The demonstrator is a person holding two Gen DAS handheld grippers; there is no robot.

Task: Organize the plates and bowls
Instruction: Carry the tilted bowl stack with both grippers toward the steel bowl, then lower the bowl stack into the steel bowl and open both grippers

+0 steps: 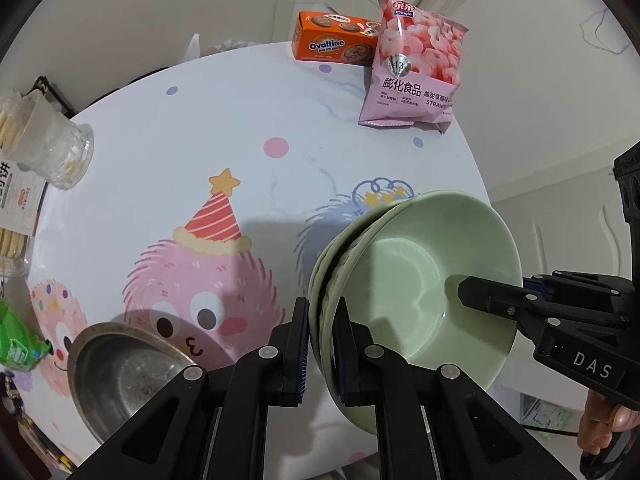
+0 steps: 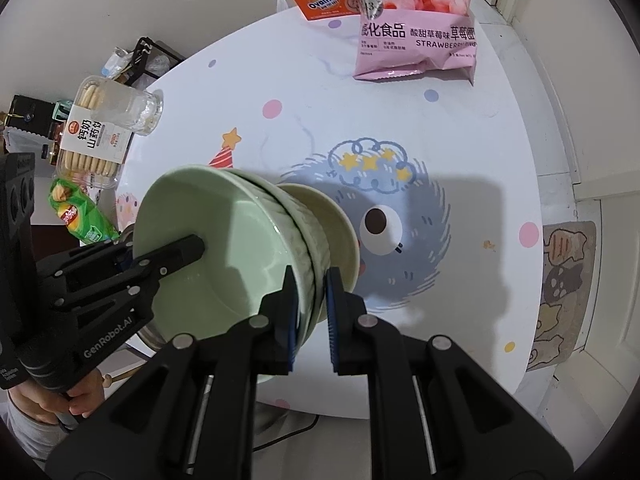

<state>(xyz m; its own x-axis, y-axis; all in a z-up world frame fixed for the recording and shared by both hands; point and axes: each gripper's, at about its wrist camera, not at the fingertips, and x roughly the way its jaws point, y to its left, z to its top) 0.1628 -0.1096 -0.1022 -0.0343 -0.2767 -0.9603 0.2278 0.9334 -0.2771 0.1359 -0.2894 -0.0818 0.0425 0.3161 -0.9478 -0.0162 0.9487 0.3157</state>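
A stack of green bowls (image 1: pixel 424 280) with a green plate under them is held tilted above the round table (image 1: pixel 200 128). My left gripper (image 1: pixel 322 352) is shut on the stack's rim near its bottom left edge. My right gripper (image 2: pixel 310 320) is shut on the opposite rim of the same stack (image 2: pixel 224 248). Each gripper shows in the other's view, reaching into the top bowl: the right gripper (image 1: pixel 480 296) and the left gripper (image 2: pixel 188 252). A steel bowl (image 1: pixel 124 376) sits on the table at the lower left of the left wrist view.
An orange Ovaltine box (image 1: pixel 336 42) and a pink strawberry snack bag (image 1: pixel 416 68) stand at the table's far edge. A biscuit tub (image 2: pixel 100 128) and a green chip bag (image 2: pixel 80 220) lie at the left edge. A mat (image 2: pixel 564 292) lies on the floor at right.
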